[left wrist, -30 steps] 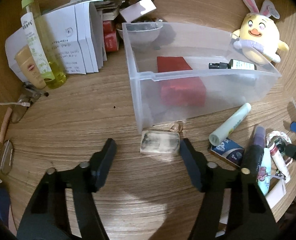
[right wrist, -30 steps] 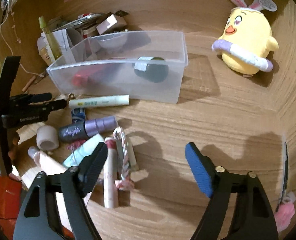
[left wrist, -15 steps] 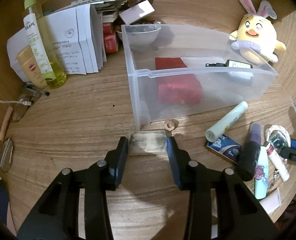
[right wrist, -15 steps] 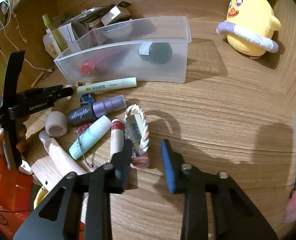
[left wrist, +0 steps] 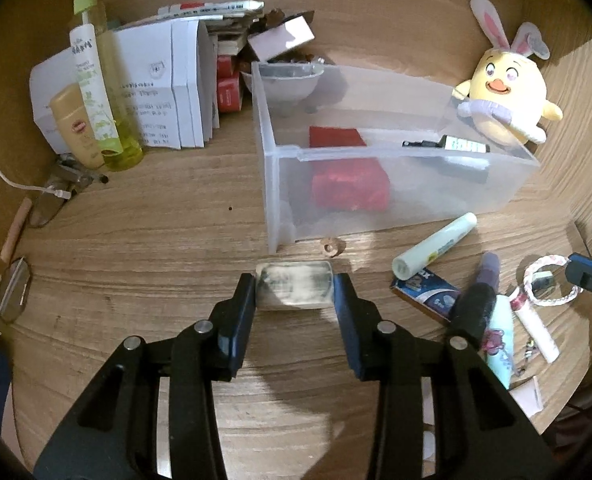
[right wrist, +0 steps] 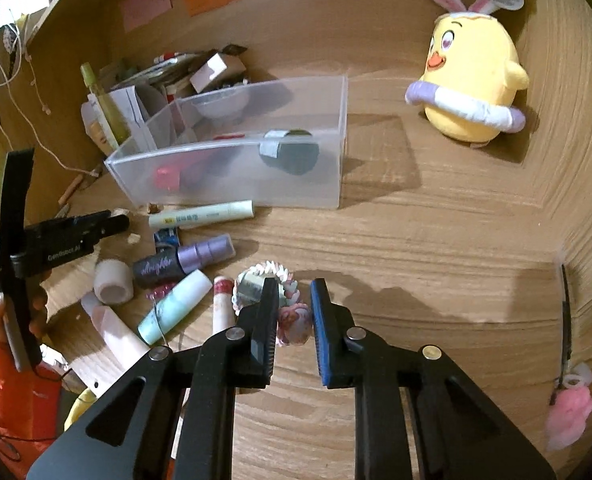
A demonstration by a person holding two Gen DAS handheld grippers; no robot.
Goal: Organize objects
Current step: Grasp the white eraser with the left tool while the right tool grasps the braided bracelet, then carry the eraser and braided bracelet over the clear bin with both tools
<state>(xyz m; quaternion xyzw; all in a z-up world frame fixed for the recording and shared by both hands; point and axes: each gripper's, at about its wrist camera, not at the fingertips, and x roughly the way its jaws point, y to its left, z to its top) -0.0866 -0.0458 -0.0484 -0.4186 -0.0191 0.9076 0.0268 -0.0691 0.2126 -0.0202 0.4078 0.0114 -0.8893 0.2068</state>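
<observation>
Left gripper (left wrist: 293,290) clamps a small pale block (left wrist: 293,287); lift level, clearing the clear bin (left wrist: 396,196) wall just ahead.

Right gripper (right wrist: 293,304) is nearly closed around a braided ring (right wrist: 291,320); whether it grips, I cannot tell.

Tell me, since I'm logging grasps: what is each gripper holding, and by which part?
The left gripper clamps the small smudged block by its two short ends. The right gripper straddles the braided ring's pink charm; contact cannot be told.
</observation>
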